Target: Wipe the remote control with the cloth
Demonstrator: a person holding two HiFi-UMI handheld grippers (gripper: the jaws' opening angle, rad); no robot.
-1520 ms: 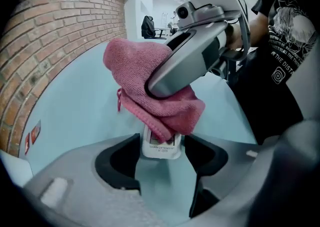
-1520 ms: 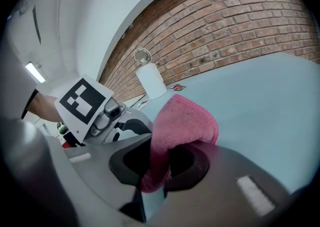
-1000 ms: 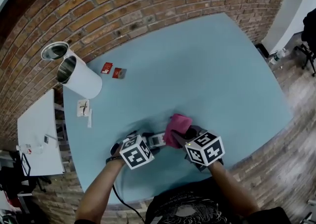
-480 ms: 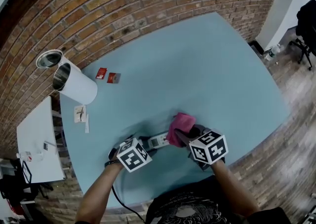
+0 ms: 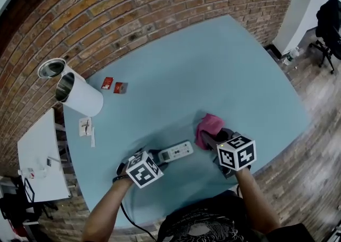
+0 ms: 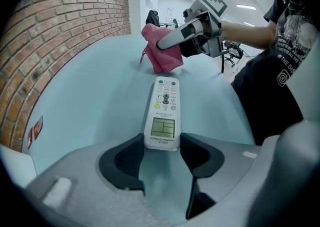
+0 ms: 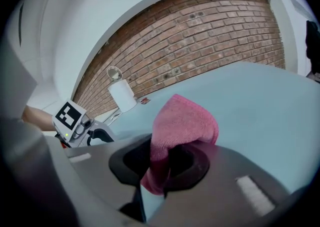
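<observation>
Two grippers at the near edge of the blue table (image 5: 213, 65), and both have something in them.

Left gripper (image 5: 157, 157): points steeply down and its jaws have just been closing. In the left gripper view the pads (image 6: 133, 152) sit against both sides of the near end of the remote control (image 6: 163, 113), so it's clamped on that end. The remote lies flat on the table, face up, with the display nearest the jaws and the buttons further out. From the head view its long axis runs away from the left gripper toward the right one.

Right gripper (image 5: 209, 138): clenched on the pink cloth (image 7: 182, 121). A fold is pinched between the jaws and the rest bunches up ahead of them. From the head view the cloth (image 5: 209, 125) is just beside the remote's far end, off to the right. I can't tell if the two touch, or if the cloth rests on the table.

The middle of the table is bare blue surface.

Far left side: a white cylinder (image 5: 81, 96) lies on its side with its open mouth showing, and a round metal-rimmed piece (image 5: 51, 67) sits right by it. Some paper slips (image 5: 85, 126) are on the near side of the cylinder. Two small red packets (image 5: 113, 85) sit near it, toward the table's middle.

A brick wall (image 5: 133, 6) runs behind the table.
</observation>
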